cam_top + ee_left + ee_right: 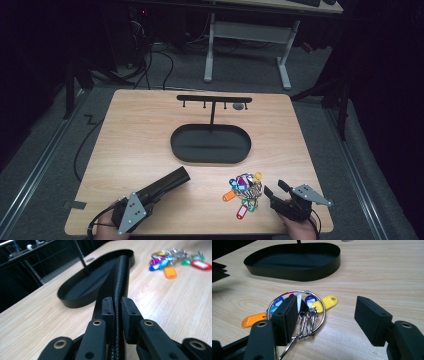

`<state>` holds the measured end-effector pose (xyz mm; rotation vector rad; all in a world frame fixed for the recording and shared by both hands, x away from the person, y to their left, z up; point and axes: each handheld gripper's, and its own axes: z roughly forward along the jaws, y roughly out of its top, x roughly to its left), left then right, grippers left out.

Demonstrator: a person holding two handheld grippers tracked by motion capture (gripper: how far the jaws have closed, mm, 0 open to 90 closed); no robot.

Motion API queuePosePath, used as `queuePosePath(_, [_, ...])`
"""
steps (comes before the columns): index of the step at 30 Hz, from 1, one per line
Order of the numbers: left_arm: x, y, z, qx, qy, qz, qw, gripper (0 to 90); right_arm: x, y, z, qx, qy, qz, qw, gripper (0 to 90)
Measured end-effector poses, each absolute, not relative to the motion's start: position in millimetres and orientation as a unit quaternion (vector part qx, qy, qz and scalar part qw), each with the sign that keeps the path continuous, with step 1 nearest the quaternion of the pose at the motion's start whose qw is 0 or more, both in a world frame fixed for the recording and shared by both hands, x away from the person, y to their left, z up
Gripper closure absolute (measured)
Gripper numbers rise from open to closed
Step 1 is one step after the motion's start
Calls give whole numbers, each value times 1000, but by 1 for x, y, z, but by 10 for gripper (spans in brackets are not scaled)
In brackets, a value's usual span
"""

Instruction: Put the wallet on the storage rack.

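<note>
Left hand-held gripper point(117, 312) is clamped tight on a long black textured case point(120, 277), lifted slantwise over the pale wooden desk point(135, 145) near the black oval tray point(210, 144). Right hand-held gripper point(325, 320) gapes wide, nothing gripped, at the bunch of coloured key tags on a metal ring point(307, 306).

Left gripper point(117, 312) clamped on black textured case point(120, 282); oval tray point(75, 293) beyond the fingers, key tags point(175, 261) right.
</note>
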<state>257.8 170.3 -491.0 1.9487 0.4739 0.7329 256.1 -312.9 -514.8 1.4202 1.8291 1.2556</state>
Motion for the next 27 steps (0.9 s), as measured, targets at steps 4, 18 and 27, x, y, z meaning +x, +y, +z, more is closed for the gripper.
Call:
queuePosePath(4, [260, 184, -484, 782, 221, 289, 506, 821, 256, -312, -515, 522, 672, 461, 251, 356])
queuePosePath(18, [258, 207, -470, 745, 276, 263, 548, 825, 258, -311, -514, 521, 673, 462, 251, 356])
queuePosePath(27, [250, 224, -465, 723, 311, 243, 567, 825, 266, -305, -514, 515, 677, 465, 247, 356])
